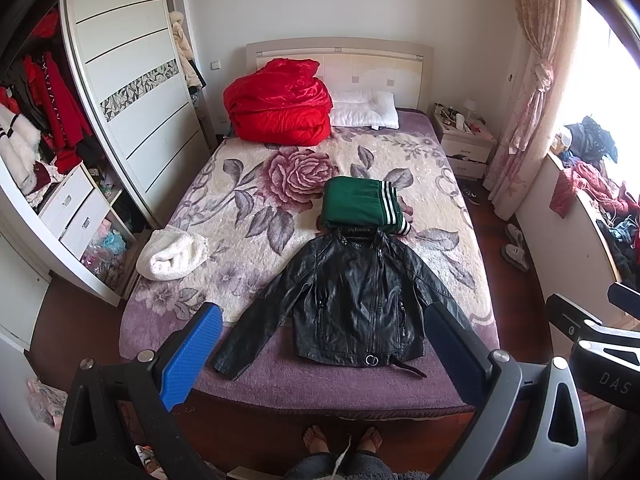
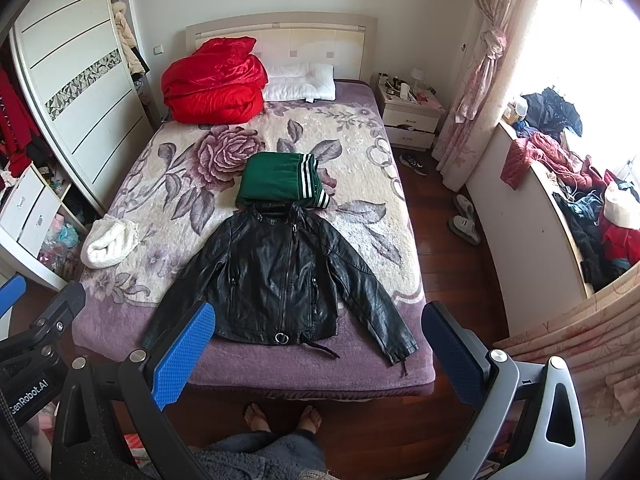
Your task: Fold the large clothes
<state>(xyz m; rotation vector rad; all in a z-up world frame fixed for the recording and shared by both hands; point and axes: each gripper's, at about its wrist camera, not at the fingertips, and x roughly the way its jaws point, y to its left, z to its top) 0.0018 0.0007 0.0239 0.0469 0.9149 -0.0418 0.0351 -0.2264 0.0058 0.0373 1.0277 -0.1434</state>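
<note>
A black leather jacket (image 1: pixel 352 300) lies flat, front up, sleeves spread, at the near end of the bed; it also shows in the right wrist view (image 2: pixel 280 280). A folded green garment with white stripes (image 1: pixel 360 204) lies just beyond its collar, also in the right wrist view (image 2: pixel 280 180). My left gripper (image 1: pixel 320 344) is open and empty, held above the bed's near edge. My right gripper (image 2: pixel 320 344) is open and empty, also held back from the jacket's hem.
A floral blanket covers the bed (image 1: pixel 248 200). A red quilt (image 1: pixel 280 104) and white pillow (image 1: pixel 364 110) lie at the headboard. A rolled white fleece (image 1: pixel 172 256) lies at the left edge. A wardrobe (image 1: pixel 128 80) stands left, a nightstand (image 1: pixel 464 136) and cluttered sill (image 2: pixel 568 184) right.
</note>
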